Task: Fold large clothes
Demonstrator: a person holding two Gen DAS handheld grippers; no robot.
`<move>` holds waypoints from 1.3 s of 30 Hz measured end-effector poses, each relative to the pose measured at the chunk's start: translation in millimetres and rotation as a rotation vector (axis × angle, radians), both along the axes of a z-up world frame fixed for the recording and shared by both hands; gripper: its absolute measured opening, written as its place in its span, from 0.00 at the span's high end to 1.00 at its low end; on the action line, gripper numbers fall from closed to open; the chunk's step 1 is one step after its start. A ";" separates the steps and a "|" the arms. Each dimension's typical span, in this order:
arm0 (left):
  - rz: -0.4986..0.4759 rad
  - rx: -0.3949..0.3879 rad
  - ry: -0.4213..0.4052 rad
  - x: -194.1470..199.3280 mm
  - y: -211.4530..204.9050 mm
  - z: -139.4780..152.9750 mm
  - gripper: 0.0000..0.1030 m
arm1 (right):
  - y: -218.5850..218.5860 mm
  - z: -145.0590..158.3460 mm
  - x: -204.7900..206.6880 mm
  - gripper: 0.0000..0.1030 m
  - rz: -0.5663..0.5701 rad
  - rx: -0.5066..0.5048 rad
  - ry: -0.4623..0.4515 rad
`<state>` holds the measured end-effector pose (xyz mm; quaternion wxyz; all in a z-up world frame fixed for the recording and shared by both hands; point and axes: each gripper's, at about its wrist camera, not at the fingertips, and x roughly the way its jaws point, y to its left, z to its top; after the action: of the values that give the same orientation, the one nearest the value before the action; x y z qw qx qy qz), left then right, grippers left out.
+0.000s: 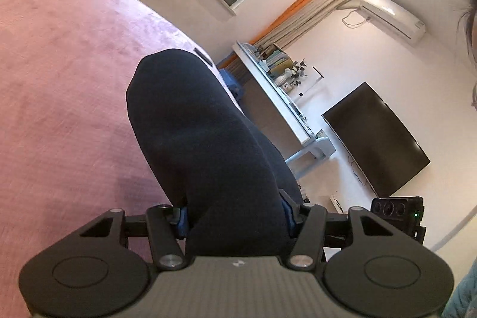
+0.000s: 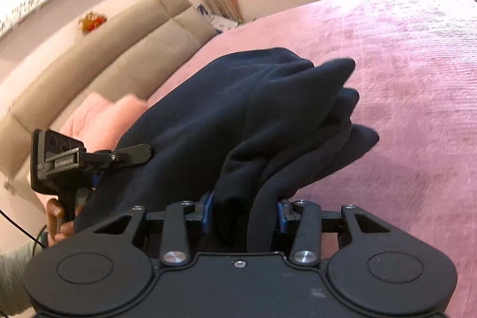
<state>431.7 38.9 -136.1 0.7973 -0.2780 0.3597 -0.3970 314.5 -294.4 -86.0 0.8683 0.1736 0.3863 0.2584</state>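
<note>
Both tools, left tool (image 1: 235,218) and right tool (image 2: 244,212), pinch the big dark navy soft garment (image 2: 253,109), lifted above the pink fuzzy bed cover (image 2: 402,79). Mid-fold, I think. Next: lay it down flat.

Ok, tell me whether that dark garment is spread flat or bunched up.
Bunched up. The navy garment hangs in several thick layered folds between the right gripper and left gripper, lifted above the pink bedspread, not spread flat.

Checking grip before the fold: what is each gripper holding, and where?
Both hold the navy garment: left gripper and right gripper each have jaws shut on bunched fabric; which part of the garment cannot be told.
</note>
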 end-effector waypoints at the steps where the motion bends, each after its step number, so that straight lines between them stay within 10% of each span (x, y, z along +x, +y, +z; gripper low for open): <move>1: 0.004 0.001 0.009 -9.2 6.2 -4.6 0.44 | 10.5 -9.0 -3.3 0.50 0.004 -0.011 0.014; 10: 0.161 0.024 0.233 -63.3 60.9 -139.1 0.37 | 42.6 -109.6 -46.0 0.39 -0.014 -0.083 0.156; 20: 0.303 0.195 0.071 -181.3 94.7 -89.2 0.38 | 37.1 -76.4 -125.3 0.37 -0.314 -0.347 0.082; 27: 0.295 0.291 -0.177 -179.8 34.1 6.5 0.41 | 102.6 -14.1 -102.5 0.46 -0.341 -0.311 -0.258; 31: 0.283 0.343 -0.088 -155.5 -11.8 -17.0 0.49 | 130.1 -63.2 -51.4 0.69 -0.256 -0.311 -0.132; 34: 0.211 0.426 0.020 -157.8 -21.3 -60.4 0.73 | 124.0 -96.7 -58.8 0.69 -0.253 -0.387 -0.094; 39: 0.108 0.408 -0.005 -211.2 4.1 -70.7 0.73 | 98.5 -82.5 -81.8 0.67 -0.240 -0.381 -0.087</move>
<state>220.5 43.0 -206.7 0.8581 -0.1288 0.4152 -0.2734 232.7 -195.9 -168.5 0.9256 0.0400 0.3670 0.0831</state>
